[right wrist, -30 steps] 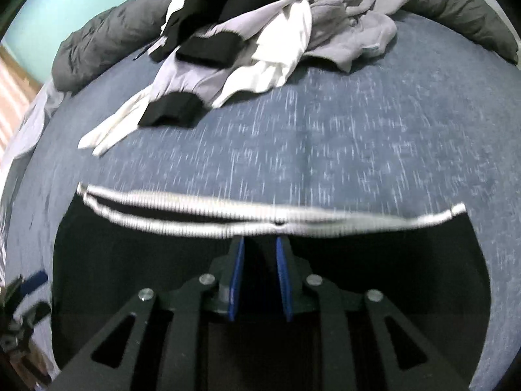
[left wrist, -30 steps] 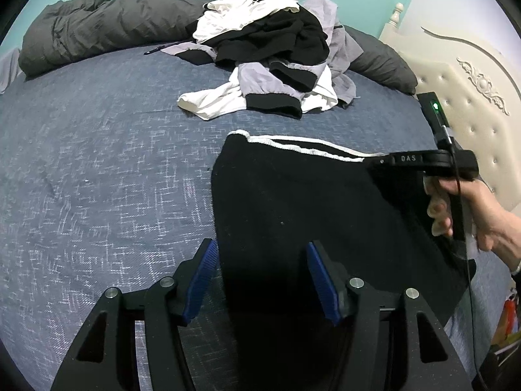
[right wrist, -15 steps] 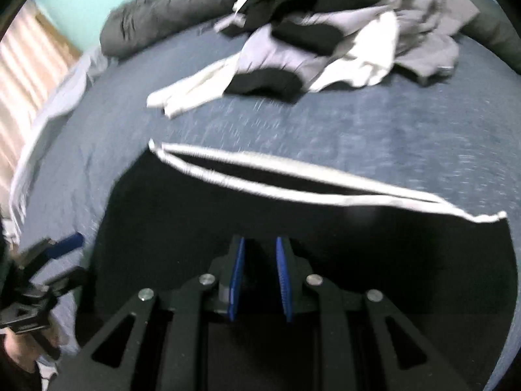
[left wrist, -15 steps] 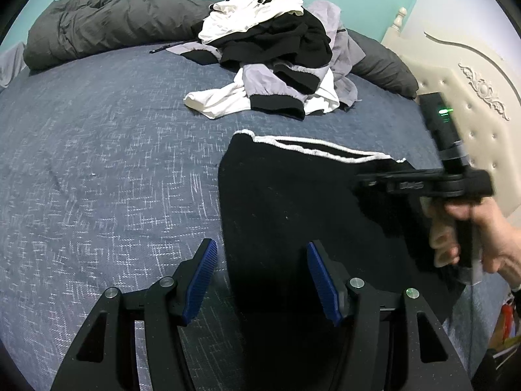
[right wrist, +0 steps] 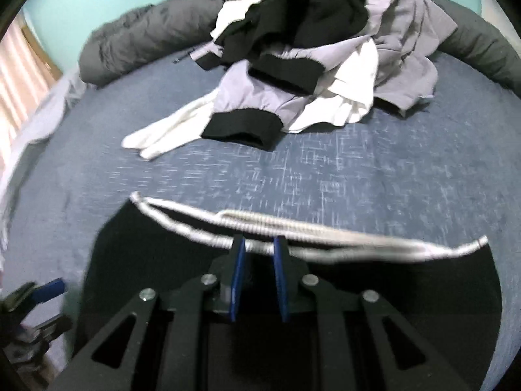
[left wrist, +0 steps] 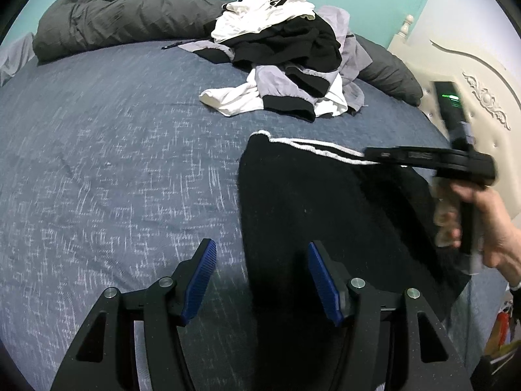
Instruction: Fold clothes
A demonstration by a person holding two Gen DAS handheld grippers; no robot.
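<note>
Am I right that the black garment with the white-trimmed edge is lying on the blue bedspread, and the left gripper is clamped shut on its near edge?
Not quite. The left gripper is wide open, its blue pads spread to either side of the garment's edge, as the left wrist view shows. The black garment with the white-trimmed edge does lie on the blue bedspread.

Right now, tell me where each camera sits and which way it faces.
Left wrist: on the left claw, open over the black garment; faces the clothes pile and headboard; shows the right hand.
Right wrist: on the right claw, nearly closed at the white trim; faces the pile.
Shared: garment, pile, blue bedsheet, grey duvet.
</note>
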